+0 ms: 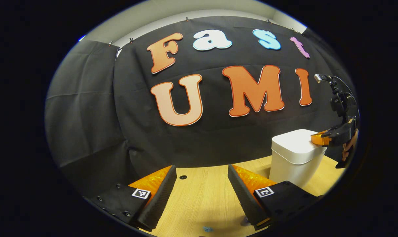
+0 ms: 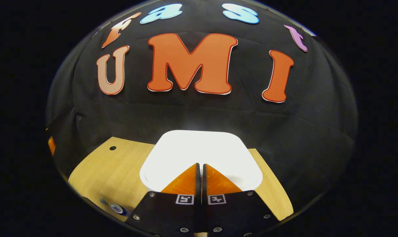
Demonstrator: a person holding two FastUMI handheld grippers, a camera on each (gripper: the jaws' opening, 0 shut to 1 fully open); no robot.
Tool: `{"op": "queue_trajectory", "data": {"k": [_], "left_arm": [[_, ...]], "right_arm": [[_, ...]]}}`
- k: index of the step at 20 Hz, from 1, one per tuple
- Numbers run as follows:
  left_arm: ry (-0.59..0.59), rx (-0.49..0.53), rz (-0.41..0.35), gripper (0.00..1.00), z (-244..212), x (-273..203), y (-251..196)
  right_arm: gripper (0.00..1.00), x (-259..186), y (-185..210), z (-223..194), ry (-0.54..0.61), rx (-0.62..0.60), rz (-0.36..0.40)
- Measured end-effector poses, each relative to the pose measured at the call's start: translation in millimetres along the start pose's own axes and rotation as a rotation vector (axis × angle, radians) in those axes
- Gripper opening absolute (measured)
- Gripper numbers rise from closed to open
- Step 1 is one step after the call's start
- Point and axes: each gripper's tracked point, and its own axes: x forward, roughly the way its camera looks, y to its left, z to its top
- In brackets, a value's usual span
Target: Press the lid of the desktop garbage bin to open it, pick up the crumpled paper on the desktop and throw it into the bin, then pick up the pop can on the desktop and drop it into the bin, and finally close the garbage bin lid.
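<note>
**Right gripper at the bin lid, lid lying flat**

Lower centre of the right gripper view: right gripper [image 2: 200, 164], drawn narrow, fingers all but meeting, nothing held between them. Just beyond the tips: white lid [image 2: 199, 144] of the garbage bin [image 1: 289, 166], lying flat and closed. At the right edge of the left gripper view, the same tips seen laid on the lid's near edge, apparently touching, though contact cannot be confirmed.

Bottom centre of the left gripper view: left gripper [image 1: 202, 168], spread wide, empty, held over the wooden desktop [image 1: 202, 197] to the left of the bin and well apart from it.

Lower left of the right gripper view, on the desktop just beside the bin: small round blue-and-white object [image 2: 118, 208], probably the end of the pop can, too small and cropped to be sure.

Step in hand, as judged: a press on the lid. If that object is the can, more likely the press that opens. Otherwise equally fitting a lid just pushed shut with the rubbish inside.

Next move, as judged: a short, straight downward push through the closed tips, then a clean lift away.
</note>
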Motion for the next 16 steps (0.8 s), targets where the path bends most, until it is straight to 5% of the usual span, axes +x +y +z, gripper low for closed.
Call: {"op": "queue_trajectory", "data": {"k": [8,16], "left_arm": [[0.021,0.008,0.011,1.00,-10,-14,-13],[0.047,-0.003,-0.082,0.99,-25,7,-21]], "right_arm": [[0.01,-10,1,22,-0.058,0.020,0.086],[0.00,-46,19,59,-0.192,0.034,0.127]]}}
